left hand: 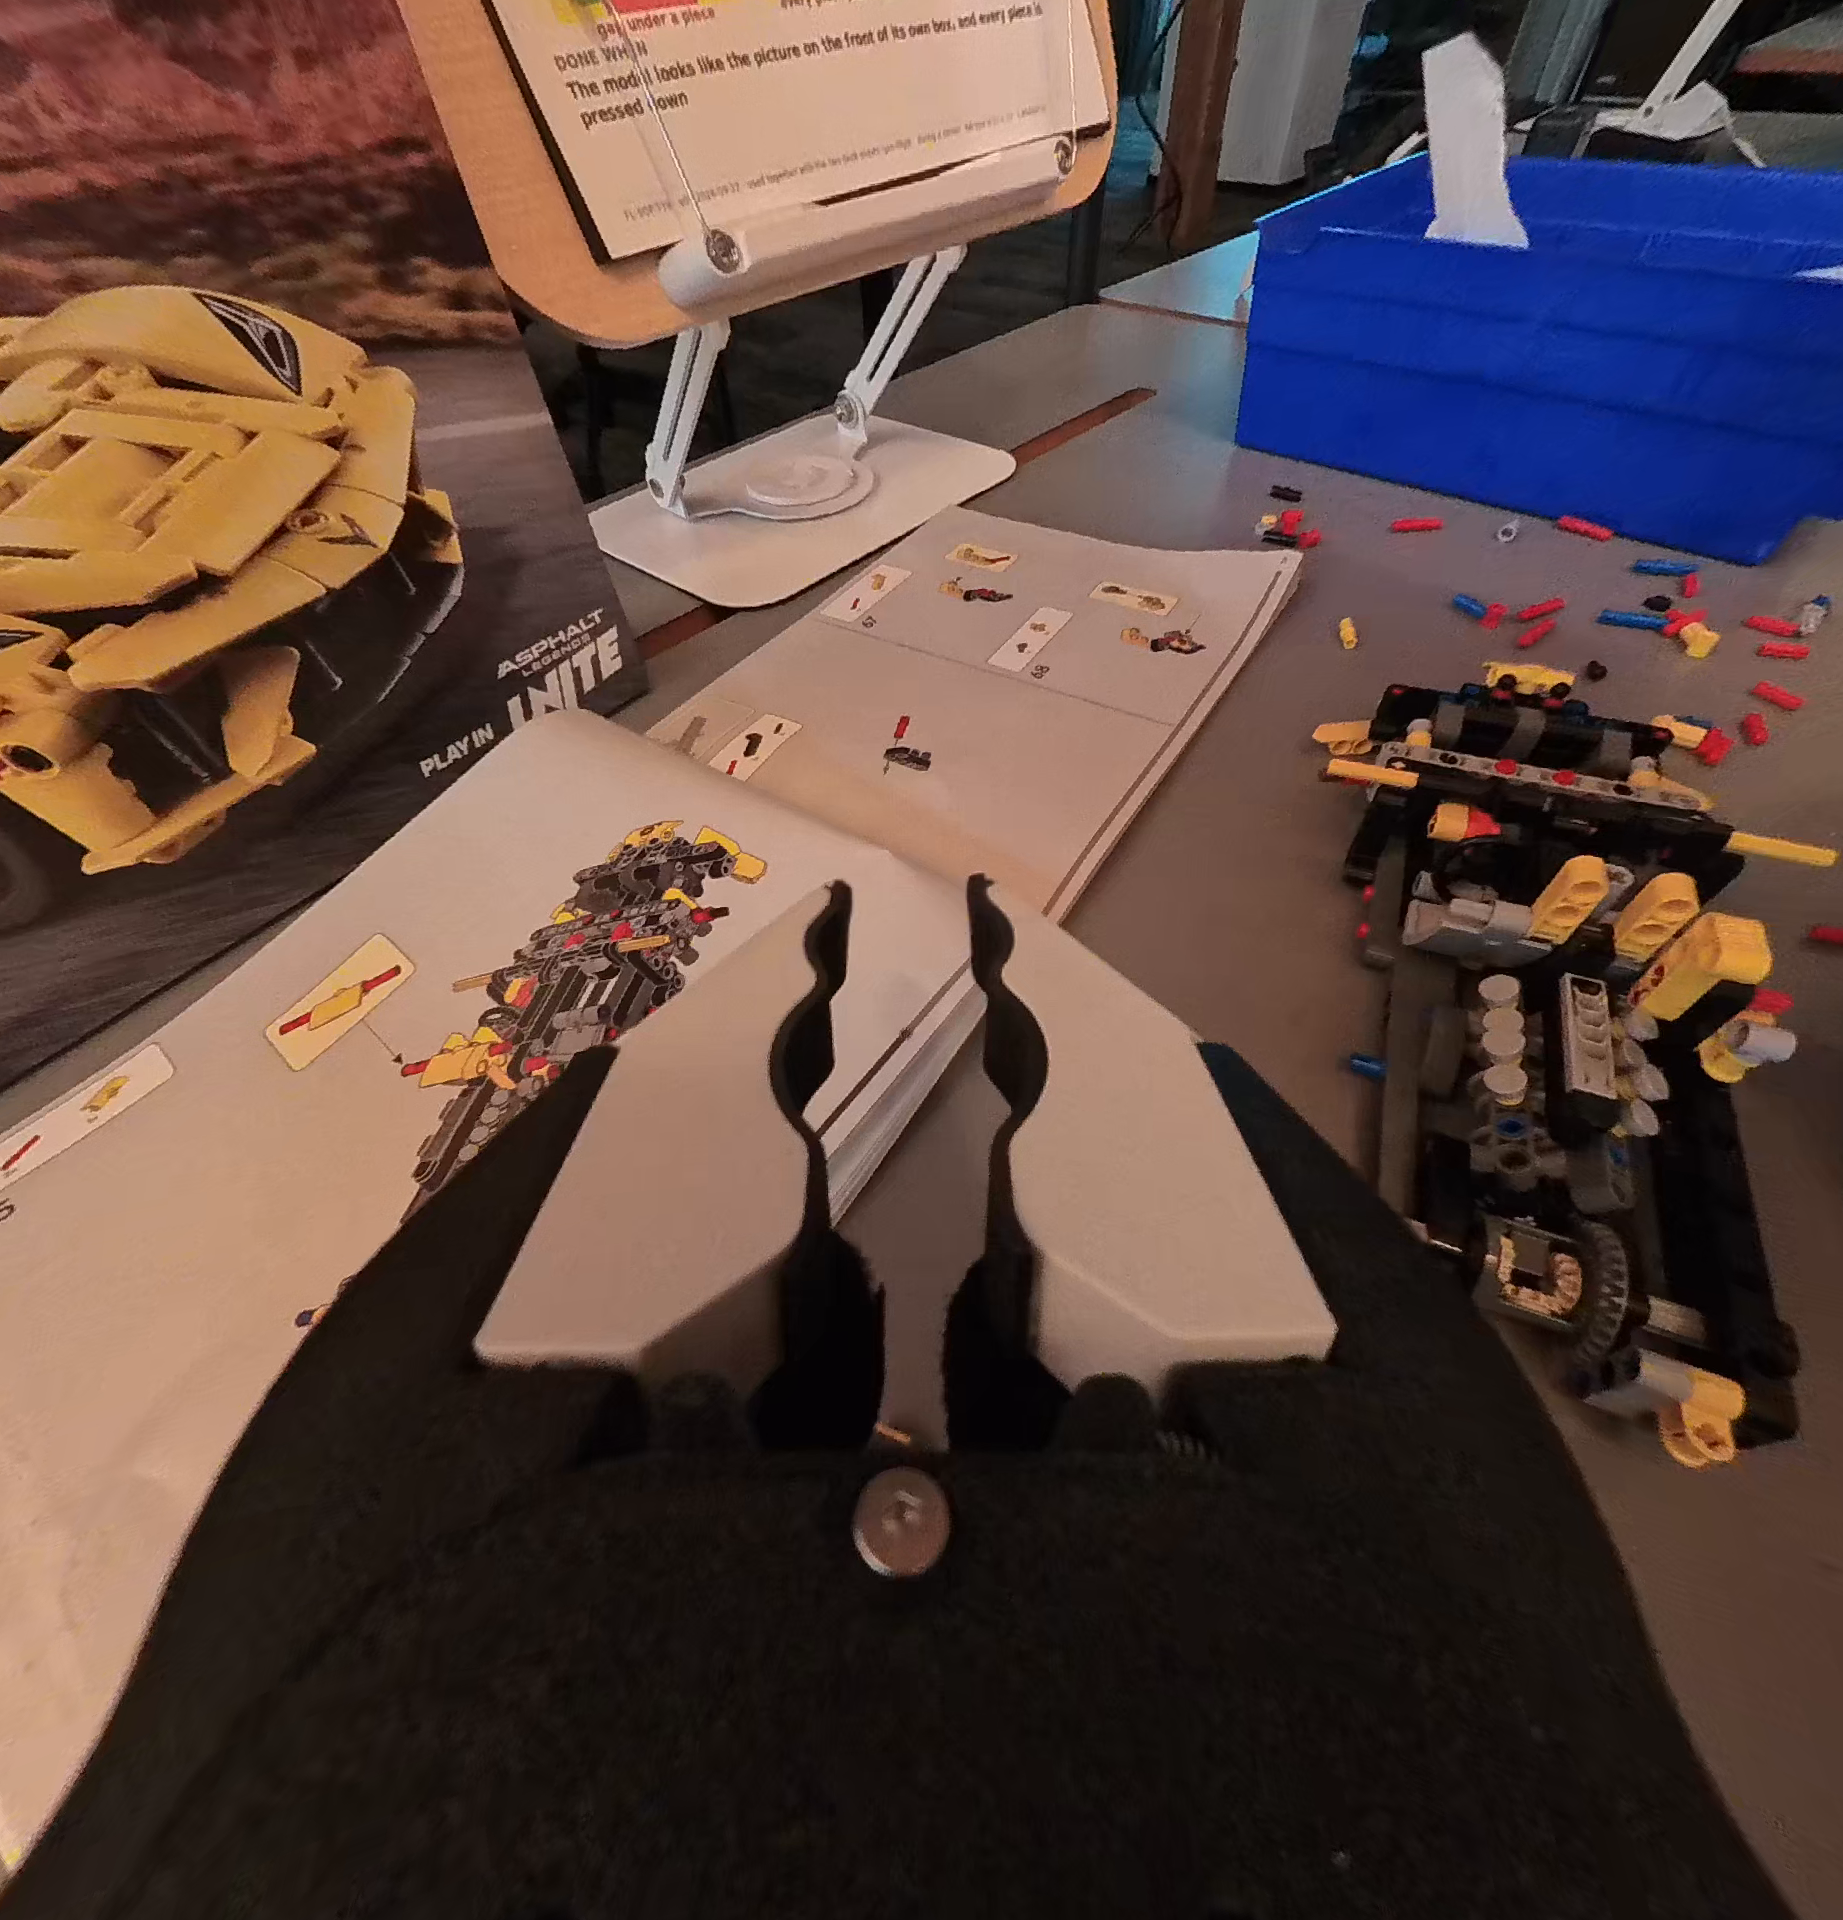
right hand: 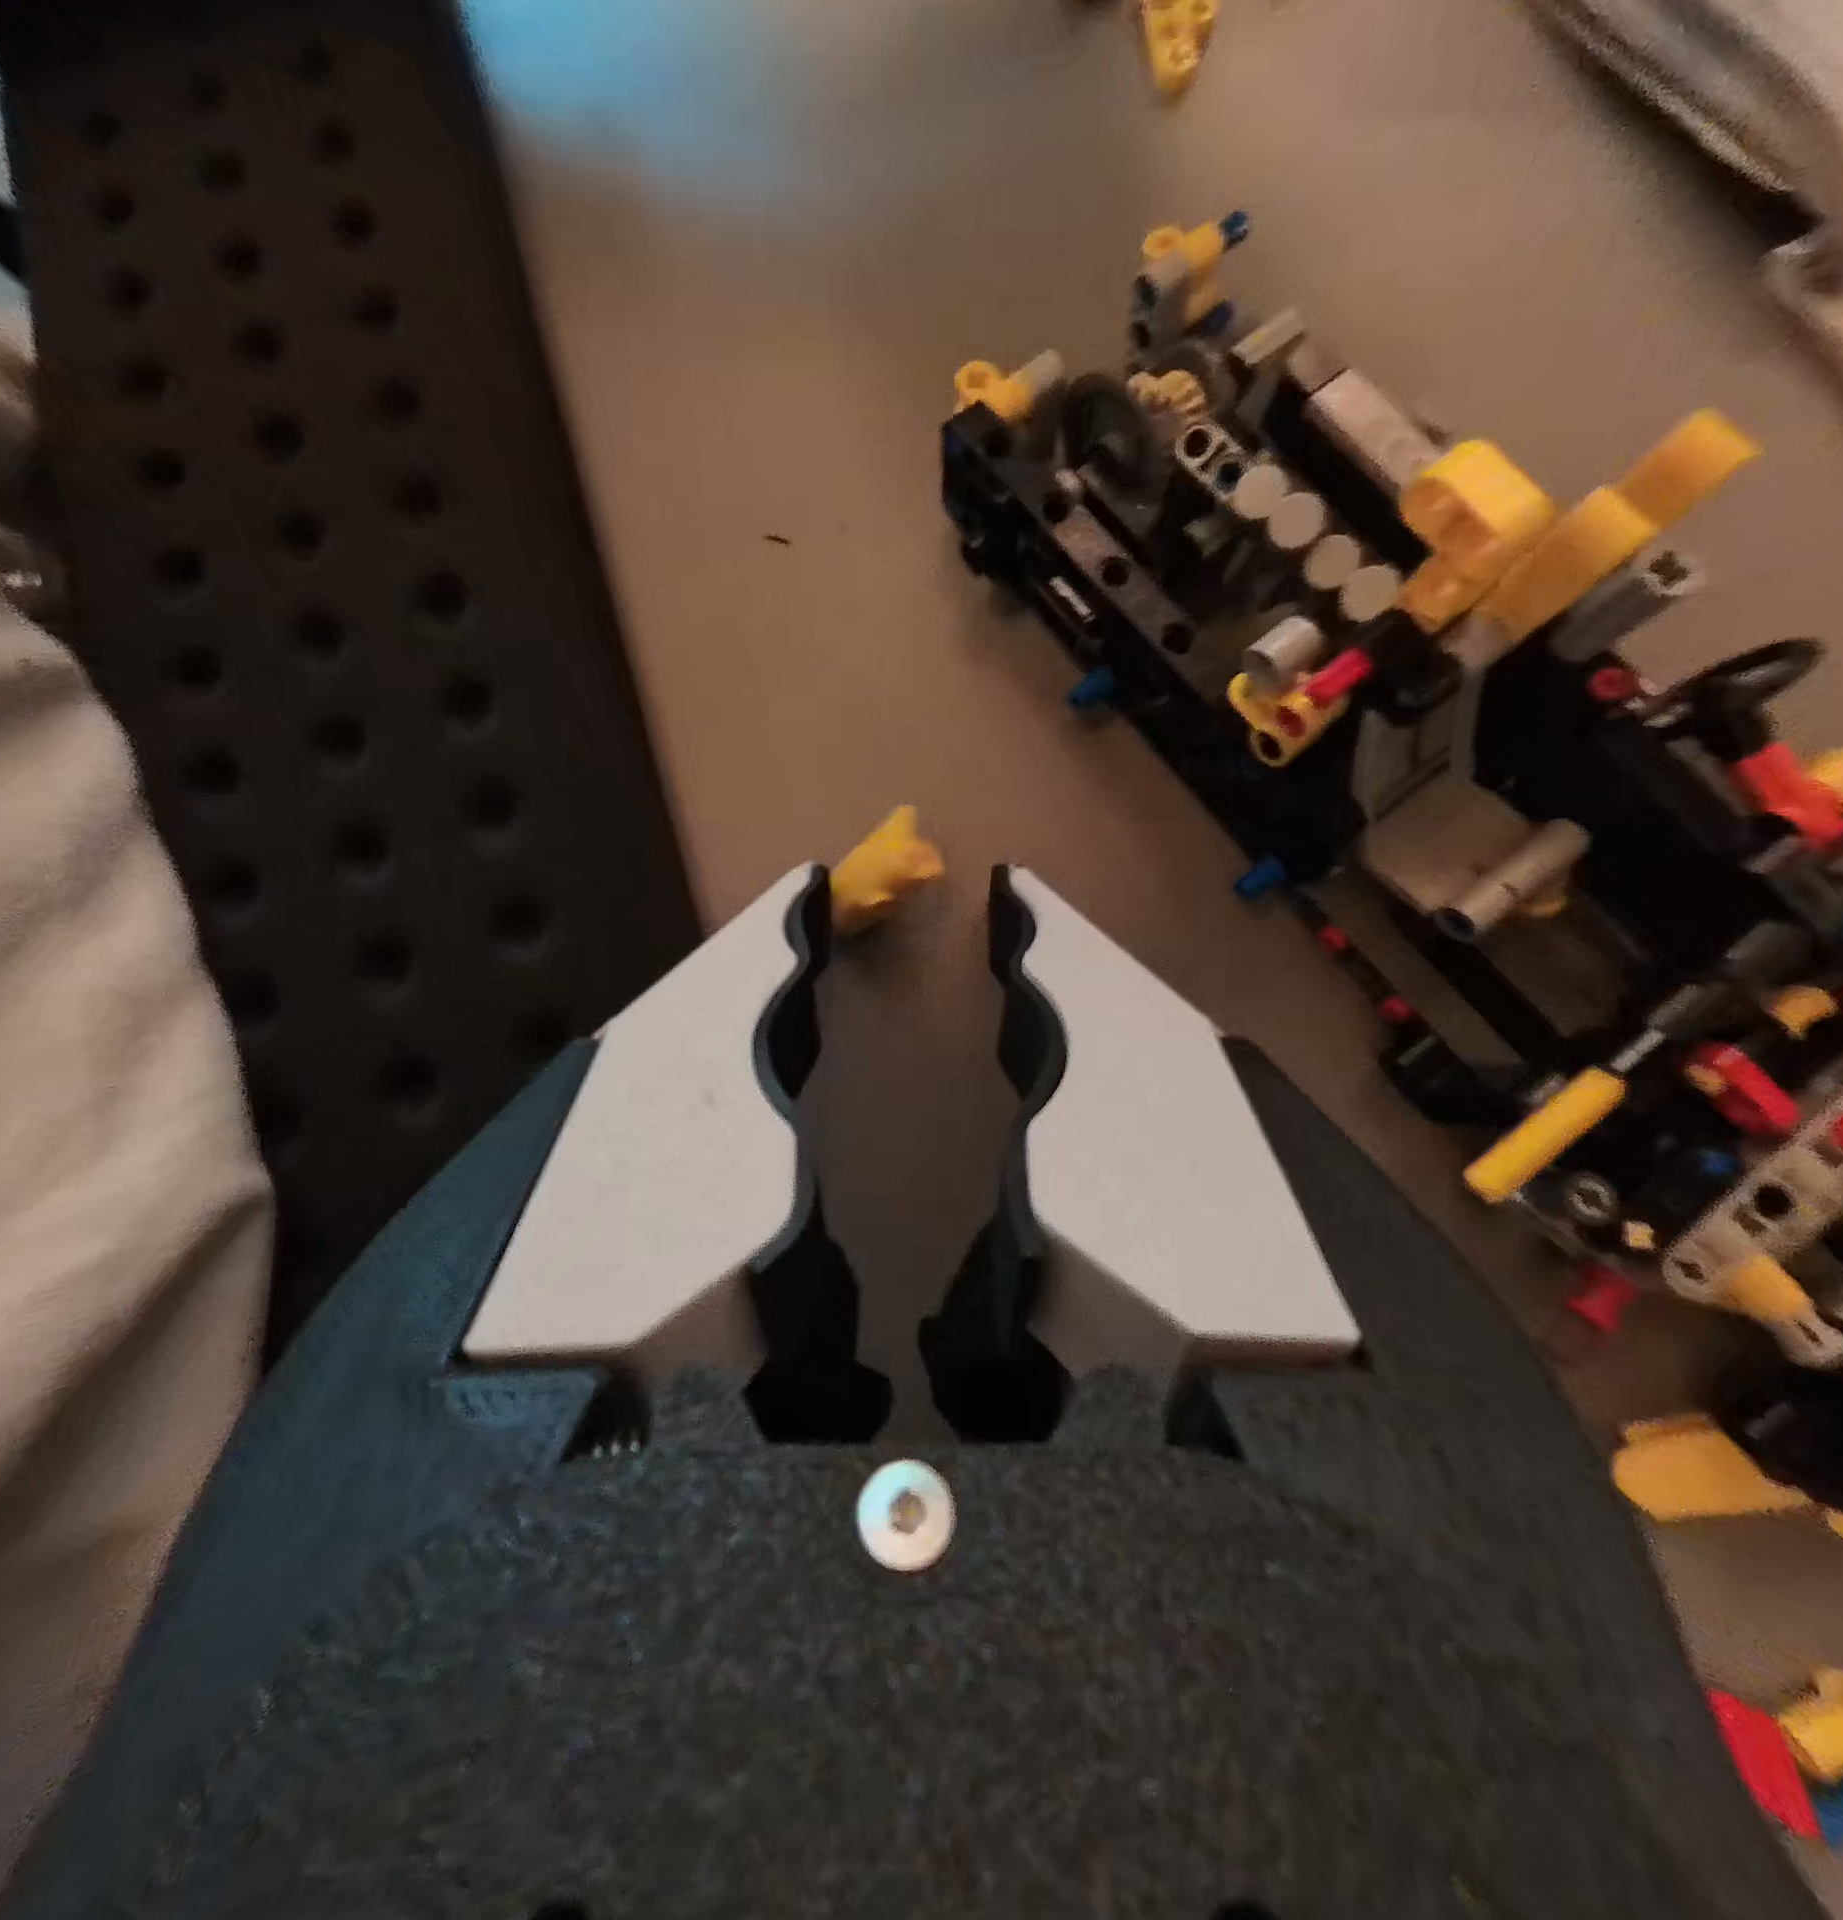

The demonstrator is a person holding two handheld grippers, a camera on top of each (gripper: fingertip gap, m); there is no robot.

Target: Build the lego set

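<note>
Left wrist view only: open instruction booklet (left hand: 543,1049) under the left gripper (left hand: 906,894), set box (left hand: 221,582) standing behind it at left, one tablet-style stand (left hand: 792,343) holding a printed sheet, one blue bin (left hand: 1561,353) at back right, and a scatter of red, blue and yellow pins (left hand: 1665,623) on the table (left hand: 1260,987) in front of the bin; too many and too small to count. Left gripper fingers apart, nothing between them, hovering over the booklet's right edge. The one part-built chassis (left hand: 1561,997), black/grey/yellow, lies on the table right of the booklet. Right wrist view only: dark perforated panel (right hand: 304,582) at left, a single small yellow piece (right hand: 881,862) on the table just past the right gripper (right hand: 909,883), near its left fingertip; contact can't be told. Right gripper fingers apart, holding nothing. Chassis (right hand: 1364,644) sits to its right, cut off at the frame edge. This view is motion-blurred, so small parts at the right edge are hard to identify.
</note>
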